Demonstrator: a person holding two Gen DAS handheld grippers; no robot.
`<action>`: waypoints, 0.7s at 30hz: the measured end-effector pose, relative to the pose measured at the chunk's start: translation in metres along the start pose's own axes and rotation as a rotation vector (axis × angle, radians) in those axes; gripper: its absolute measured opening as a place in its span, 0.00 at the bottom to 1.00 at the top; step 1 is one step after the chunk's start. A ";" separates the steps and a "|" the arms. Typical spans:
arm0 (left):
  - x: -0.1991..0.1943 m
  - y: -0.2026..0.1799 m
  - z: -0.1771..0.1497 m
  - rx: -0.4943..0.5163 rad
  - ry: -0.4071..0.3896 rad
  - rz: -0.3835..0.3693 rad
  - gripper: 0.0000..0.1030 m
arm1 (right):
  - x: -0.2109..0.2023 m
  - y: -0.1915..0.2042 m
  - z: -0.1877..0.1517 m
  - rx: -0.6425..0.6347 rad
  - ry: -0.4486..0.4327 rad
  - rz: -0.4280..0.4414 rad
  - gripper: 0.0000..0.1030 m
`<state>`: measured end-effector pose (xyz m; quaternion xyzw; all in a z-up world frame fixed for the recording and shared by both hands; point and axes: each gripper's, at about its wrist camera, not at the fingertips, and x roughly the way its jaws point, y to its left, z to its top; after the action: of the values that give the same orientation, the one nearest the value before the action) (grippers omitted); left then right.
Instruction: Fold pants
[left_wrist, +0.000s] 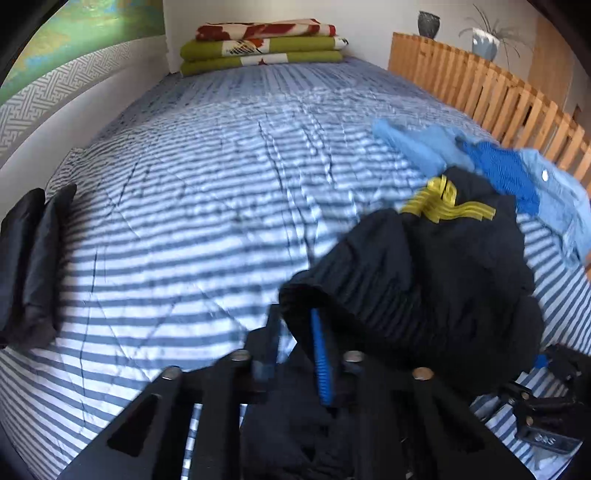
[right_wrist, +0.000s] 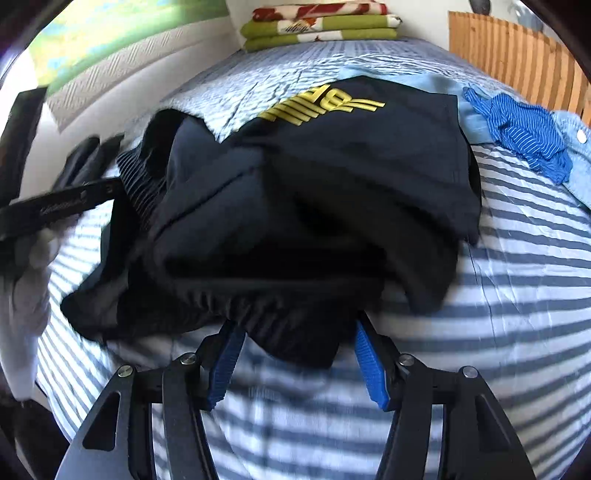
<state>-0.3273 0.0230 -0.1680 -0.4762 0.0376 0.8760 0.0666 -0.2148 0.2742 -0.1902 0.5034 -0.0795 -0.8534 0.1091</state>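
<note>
Dark navy pants with a yellow print lie bunched on the striped bed cover. My left gripper is shut on a ribbed edge of the pants, one blue pad showing against the cloth. In the right wrist view the pants fill the middle. My right gripper is open, its blue pads spread wide, with the ribbed edge of the pants hanging between the fingertips. The left gripper shows at the left of that view, blurred.
A folded dark garment lies at the bed's left edge. Light blue clothes and a blue striped piece lie behind the pants, beside a wooden slatted rail. Folded blankets are stacked at the far end.
</note>
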 end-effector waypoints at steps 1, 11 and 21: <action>-0.006 0.000 0.006 -0.010 -0.010 0.010 0.05 | -0.001 -0.003 0.003 0.015 0.011 0.015 0.16; -0.085 -0.002 -0.007 0.006 -0.105 0.040 0.03 | -0.129 0.010 0.008 -0.062 -0.158 0.045 0.09; -0.111 -0.048 -0.056 0.149 -0.071 0.041 0.04 | -0.135 0.011 -0.052 -0.055 -0.032 -0.017 0.09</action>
<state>-0.2140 0.0537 -0.1053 -0.4376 0.1102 0.8883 0.0854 -0.1047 0.2982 -0.0991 0.4871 -0.0536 -0.8642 0.1143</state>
